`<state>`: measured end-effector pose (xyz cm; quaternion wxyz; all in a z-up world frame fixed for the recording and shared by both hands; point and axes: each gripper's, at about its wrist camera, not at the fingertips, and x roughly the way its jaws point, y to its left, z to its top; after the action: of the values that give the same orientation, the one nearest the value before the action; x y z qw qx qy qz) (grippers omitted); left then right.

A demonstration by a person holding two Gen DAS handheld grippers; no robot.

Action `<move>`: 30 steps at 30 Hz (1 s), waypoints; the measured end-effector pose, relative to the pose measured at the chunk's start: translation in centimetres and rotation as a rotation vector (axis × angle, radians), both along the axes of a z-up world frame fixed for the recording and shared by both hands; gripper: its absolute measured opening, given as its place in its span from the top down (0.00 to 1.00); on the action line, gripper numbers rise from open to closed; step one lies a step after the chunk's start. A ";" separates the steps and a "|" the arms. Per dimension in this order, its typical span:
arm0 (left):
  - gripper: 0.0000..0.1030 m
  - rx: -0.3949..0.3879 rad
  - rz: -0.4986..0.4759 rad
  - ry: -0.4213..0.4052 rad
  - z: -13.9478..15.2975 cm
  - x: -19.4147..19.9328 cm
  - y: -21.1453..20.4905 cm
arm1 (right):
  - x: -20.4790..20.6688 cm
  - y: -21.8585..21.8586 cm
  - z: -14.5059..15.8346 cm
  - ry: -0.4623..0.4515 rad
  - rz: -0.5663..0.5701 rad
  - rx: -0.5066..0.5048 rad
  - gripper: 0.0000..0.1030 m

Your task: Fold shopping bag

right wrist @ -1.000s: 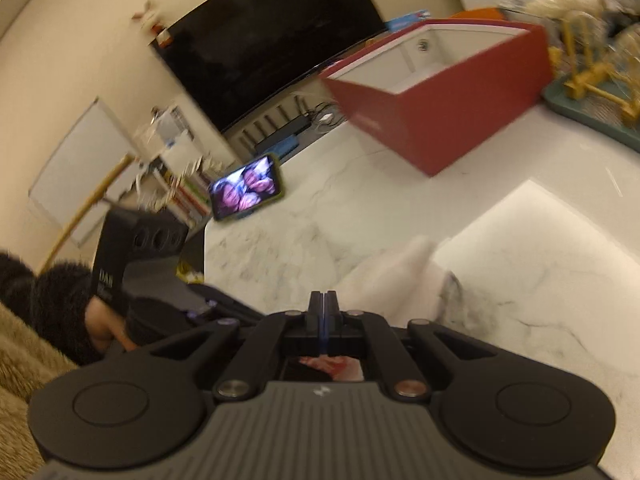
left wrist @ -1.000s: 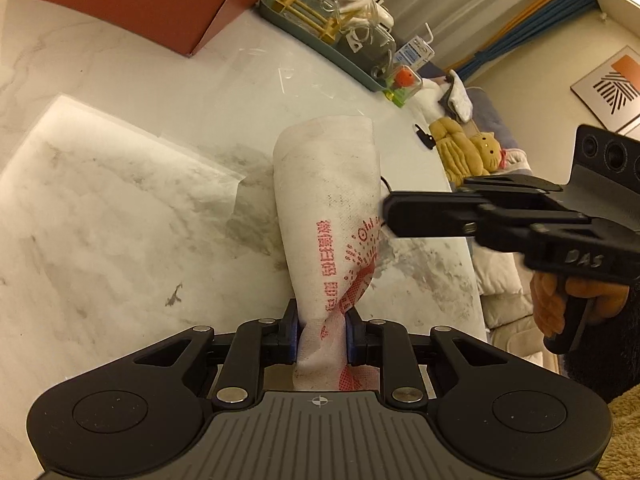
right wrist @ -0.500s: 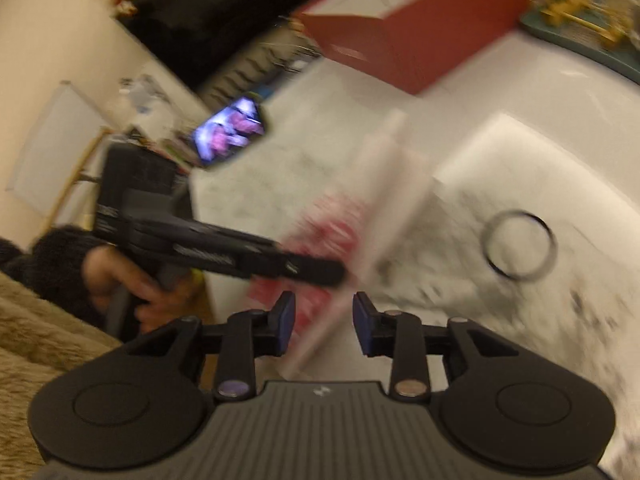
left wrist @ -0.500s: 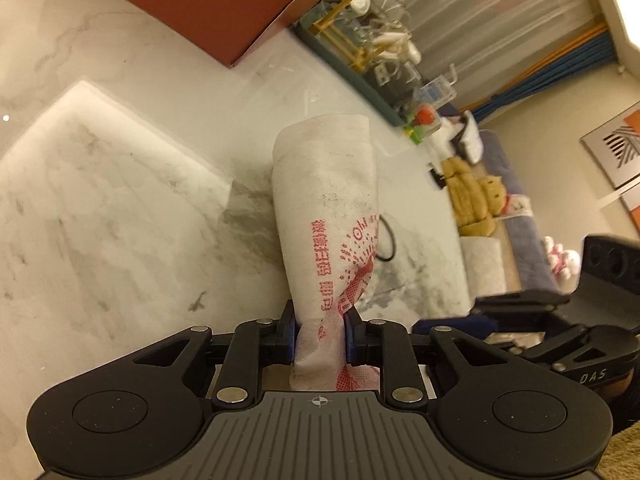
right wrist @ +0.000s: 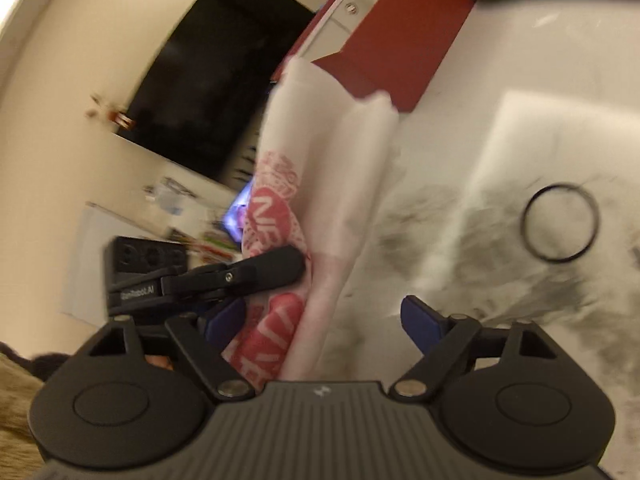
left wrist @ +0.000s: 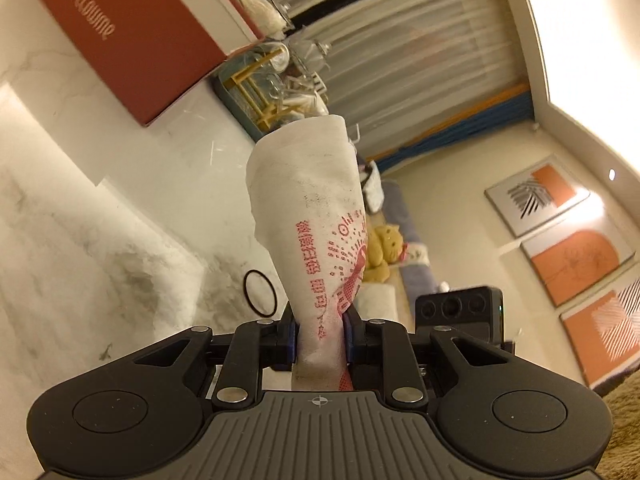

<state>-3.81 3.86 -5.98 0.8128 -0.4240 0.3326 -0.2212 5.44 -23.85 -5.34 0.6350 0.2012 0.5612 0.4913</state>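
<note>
A rolled white shopping bag (left wrist: 308, 216), printed in red, stands up off the marble bench (left wrist: 120, 208), its lower end clenched between the jaws of the left gripper (left wrist: 319, 338). The roll rises away from the left wrist camera, tilted slightly, its open top end showing against a tray of clear glassware (left wrist: 276, 84) at the far edge of the bench.

In the right wrist view the same bag (right wrist: 324, 184) crosses the frame upright, with the left gripper (right wrist: 296, 264) reaching in from the left and pinching it partway up. The right gripper (right wrist: 320, 320) has just been opening — its blue-padded jaws now stand wide apart, released, with the bag's lower part between them. The left pad (right wrist: 224, 320) lies close beside the printed fabric, though blur hides whether it touches; the right pad (right wrist: 420, 320) is clear of the bag.

A thin black ring (right wrist: 560, 222), apparently a rubber band, lies flat on the bench just beside the bag, nearer the right gripper's side. A red cardboard box (left wrist: 120, 36) lettered "FOLLOWME" sits toward the far edge of the bench, well apart from the bag. Beyond the bench, a yellow plush toy (left wrist: 384, 248) rests on a sofa, and framed orange prints (left wrist: 576, 248) hang on the wall — a dark television screen (right wrist: 208, 92) fills the opposite wall.
</note>
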 end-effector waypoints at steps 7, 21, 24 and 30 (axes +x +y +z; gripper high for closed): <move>0.78 -0.021 -0.120 0.046 -0.6 2.0 -1.2 | -0.2 -0.9 0.6 0.008 0.060 0.006 0.91; 0.50 0.411 -0.148 0.057 5.1 4.3 -6.4 | -2.5 -2.4 3.1 -0.287 -0.066 -0.353 0.94; 0.50 0.529 -0.107 0.098 5.4 4.4 -5.5 | -2.2 -3.1 3.2 -0.296 -0.091 -0.362 0.94; 0.50 0.561 -0.254 -0.017 6.9 4.0 -5.7 | -2.9 -3.2 3.5 -0.378 0.005 -0.486 0.95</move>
<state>0.16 -1.85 0.89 0.8668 -0.1362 0.4240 -0.2243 2.57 -27.04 -1.81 0.7565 -0.0530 0.5345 0.3731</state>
